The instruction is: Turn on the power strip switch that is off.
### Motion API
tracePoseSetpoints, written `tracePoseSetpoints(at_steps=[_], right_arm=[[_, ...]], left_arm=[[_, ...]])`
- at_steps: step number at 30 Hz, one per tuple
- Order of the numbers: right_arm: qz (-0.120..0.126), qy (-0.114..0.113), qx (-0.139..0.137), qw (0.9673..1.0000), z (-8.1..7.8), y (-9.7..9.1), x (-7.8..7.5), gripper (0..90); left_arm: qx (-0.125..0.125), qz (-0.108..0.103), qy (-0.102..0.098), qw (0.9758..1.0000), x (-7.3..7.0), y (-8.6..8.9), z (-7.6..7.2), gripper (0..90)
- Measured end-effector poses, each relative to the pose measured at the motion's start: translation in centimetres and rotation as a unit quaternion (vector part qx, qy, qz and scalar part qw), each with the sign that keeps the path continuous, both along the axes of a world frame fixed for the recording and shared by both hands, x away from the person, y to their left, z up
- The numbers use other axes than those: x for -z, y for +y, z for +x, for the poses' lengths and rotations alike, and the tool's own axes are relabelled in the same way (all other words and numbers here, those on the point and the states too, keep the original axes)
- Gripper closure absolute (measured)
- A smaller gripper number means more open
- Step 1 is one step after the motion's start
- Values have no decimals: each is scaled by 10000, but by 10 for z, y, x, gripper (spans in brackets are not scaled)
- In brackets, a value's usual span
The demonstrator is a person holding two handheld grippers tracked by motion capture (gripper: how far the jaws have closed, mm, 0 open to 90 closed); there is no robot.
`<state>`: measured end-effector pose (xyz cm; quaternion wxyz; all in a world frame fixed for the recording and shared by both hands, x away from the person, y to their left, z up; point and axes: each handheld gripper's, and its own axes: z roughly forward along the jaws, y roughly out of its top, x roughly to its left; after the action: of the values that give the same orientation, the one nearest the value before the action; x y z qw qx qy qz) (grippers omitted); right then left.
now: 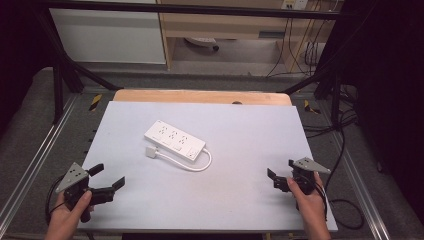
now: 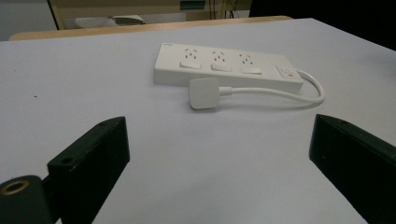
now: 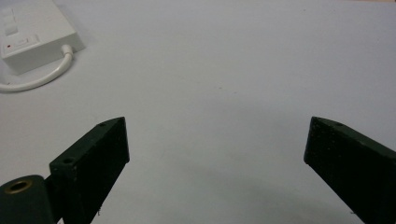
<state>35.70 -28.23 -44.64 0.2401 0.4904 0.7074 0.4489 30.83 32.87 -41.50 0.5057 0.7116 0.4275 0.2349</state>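
White power strip (image 1: 175, 140) lies mid-table, plug (image 1: 151, 151) beside it, between two open, empty claws.

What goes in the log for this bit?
left gripper: open, empty | right gripper: open, empty | power strip: untouched, mid-table | plug: beside strip

White power strip (image 1: 174, 139) (red mark by switch), white plug (image 2: 204, 93), black tools, pale grey table (image 1: 240, 195)
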Motion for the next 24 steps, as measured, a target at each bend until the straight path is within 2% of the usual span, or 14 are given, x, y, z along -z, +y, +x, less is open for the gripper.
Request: tracePoseSetpoints(at_steps=[14, 18, 24], right_arm=[[76, 39, 43, 10000, 0, -2, -5, 49], [282, -28, 92, 9996, -1, -4, -10, 44], [405, -107, 57, 9991, -2, -6, -16, 38]], left_arm=[[35, 33, 57, 10000, 1, 0, 1, 51], [50, 47, 65, 10000, 2, 0, 0, 51], [57, 53, 62, 10000, 1, -1, 1, 51]])
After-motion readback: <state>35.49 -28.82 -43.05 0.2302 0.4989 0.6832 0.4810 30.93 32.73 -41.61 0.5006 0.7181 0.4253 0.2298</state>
